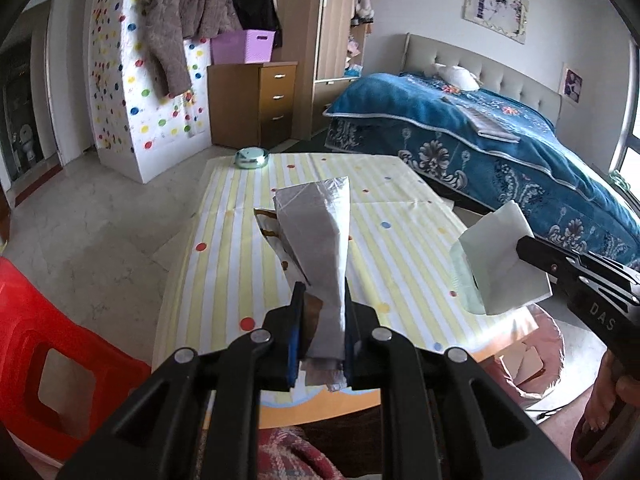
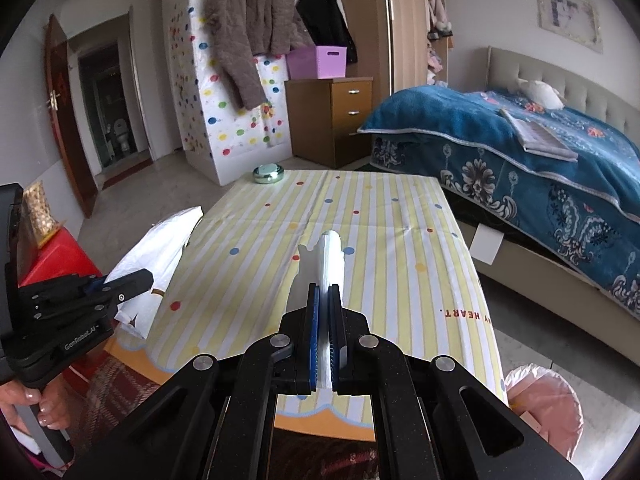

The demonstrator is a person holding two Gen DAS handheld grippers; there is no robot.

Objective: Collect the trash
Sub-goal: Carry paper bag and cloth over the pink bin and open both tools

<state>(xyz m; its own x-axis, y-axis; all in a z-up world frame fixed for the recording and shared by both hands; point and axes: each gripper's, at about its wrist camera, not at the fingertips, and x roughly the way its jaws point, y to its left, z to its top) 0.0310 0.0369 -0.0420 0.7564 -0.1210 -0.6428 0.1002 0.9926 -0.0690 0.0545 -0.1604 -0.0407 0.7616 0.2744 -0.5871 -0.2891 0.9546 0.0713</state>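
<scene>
1. We see the left tongs (image 1: 322, 300) drawn narrow, their blue-padded fingers (image 1: 295, 332) pressing on the lower end of a crumpled silver-and-white foil wrapper (image 1: 320, 240).
2. The wrapper stands up out of the tongs, lifted clear of the yellow-and-white striped, dot-printed cloth on the table (image 1: 400, 240), over the table's near half.
3. In the right wrist view the same wrapper (image 2: 160, 248) hangs past the table's left edge, beyond the left tongs (image 2: 144, 280).
4. The right tongs (image 2: 325, 292) are almost fully closed, pinching a folded white paper napkin (image 2: 326, 264) between their blue pads.
5. From the left wrist view the napkin (image 1: 500, 256) fans out wide from the tip of the right tongs (image 1: 520, 246), held in the air above the table's right edge.
6. A small round silver-green tin (image 2: 268, 173) sits at the table's far left corner.
7. A bin lined with a pink plastic bag (image 2: 544, 400) stands on the floor beside the table's near right corner.
</scene>
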